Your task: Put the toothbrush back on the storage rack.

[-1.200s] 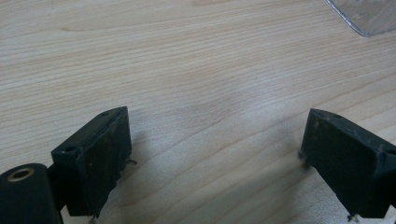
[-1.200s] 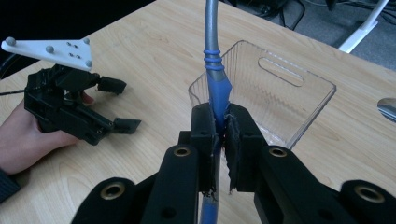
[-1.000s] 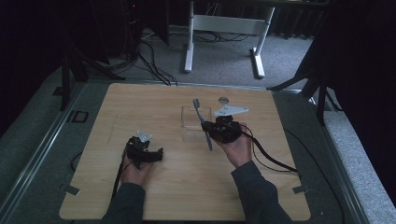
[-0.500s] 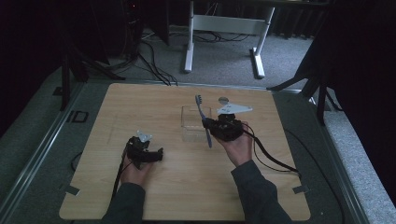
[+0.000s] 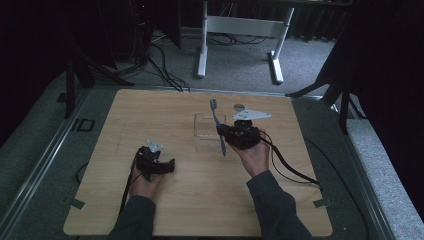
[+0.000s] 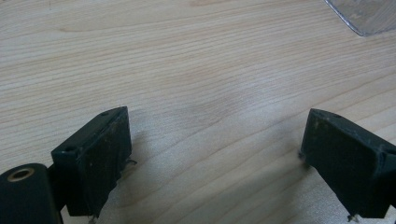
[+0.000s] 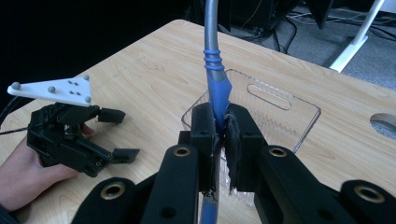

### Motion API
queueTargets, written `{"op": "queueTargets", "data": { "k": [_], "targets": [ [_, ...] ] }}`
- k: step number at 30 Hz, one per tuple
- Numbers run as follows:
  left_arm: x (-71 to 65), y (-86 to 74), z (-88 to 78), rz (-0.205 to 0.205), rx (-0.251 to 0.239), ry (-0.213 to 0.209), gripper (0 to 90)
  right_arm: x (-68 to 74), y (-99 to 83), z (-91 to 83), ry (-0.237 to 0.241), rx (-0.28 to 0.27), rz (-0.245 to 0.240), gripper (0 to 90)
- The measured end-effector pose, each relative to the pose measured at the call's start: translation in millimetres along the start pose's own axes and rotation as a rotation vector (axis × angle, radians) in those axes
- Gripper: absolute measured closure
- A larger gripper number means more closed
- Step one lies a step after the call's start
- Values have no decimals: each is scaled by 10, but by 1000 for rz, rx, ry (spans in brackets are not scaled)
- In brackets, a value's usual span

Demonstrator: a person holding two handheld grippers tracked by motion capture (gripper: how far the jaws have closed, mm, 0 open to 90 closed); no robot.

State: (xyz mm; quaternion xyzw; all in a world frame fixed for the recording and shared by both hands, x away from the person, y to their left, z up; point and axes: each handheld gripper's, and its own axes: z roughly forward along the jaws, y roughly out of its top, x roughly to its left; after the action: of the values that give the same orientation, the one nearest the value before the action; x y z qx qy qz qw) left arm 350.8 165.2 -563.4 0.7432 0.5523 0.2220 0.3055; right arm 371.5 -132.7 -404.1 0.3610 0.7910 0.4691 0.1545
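Blue and grey, the toothbrush is sitting clamped between the 2 jaws of the right gripper, which are pressing together on the blue part of its handle. In the right gripper view the grey neck is rising up out of the frame, and the lower end of the handle is passing down between the jaws. From the high view the toothbrush is standing tilted, its head pointing toward the far edge of the wooden surface, with the right gripper gripping it low on the handle.

Just behind the jaws a clear plastic tray with a slot handle is lying on the surface; in the high view the tray is lying beneath the toothbrush and touching the right gripper's side. A small round grey object is lying near the far edge.

Well apart at the near left, the left gripper is resting in the person's left hand with its jaws spread wide, nothing between them. In its own view the left gripper is hovering over bare wood, a corner of the tray showing at top right.
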Motion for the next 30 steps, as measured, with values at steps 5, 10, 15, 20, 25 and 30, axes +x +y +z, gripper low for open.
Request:
{"op": "queueTargets", "data": {
  "k": [5, 10, 15, 20, 25, 30],
  "targets": [
    [1, 0, 0, 0, 0, 0, 86, -16, 11, 4, -7, -9, 4, 824],
    [0, 1, 1, 1, 0, -1, 86, -30, 23, 4, -8, -20, 10, 824],
    [-1, 1, 1, 1, -1, -1, 86, -47, 36, 4, -8, -35, 18, 824],
    [0, 0, 1, 1, 0, -1, 86, -58, 47, 2, -9, -49, 25, 824],
    [-1, 0, 1, 1, -1, -1, 86, -72, 59, 9, 0, -62, 43, 824],
    [-1, 0, 1, 1, -1, 0, 86, -85, 68, 20, 5, -78, 56, 824]
  ]
}}
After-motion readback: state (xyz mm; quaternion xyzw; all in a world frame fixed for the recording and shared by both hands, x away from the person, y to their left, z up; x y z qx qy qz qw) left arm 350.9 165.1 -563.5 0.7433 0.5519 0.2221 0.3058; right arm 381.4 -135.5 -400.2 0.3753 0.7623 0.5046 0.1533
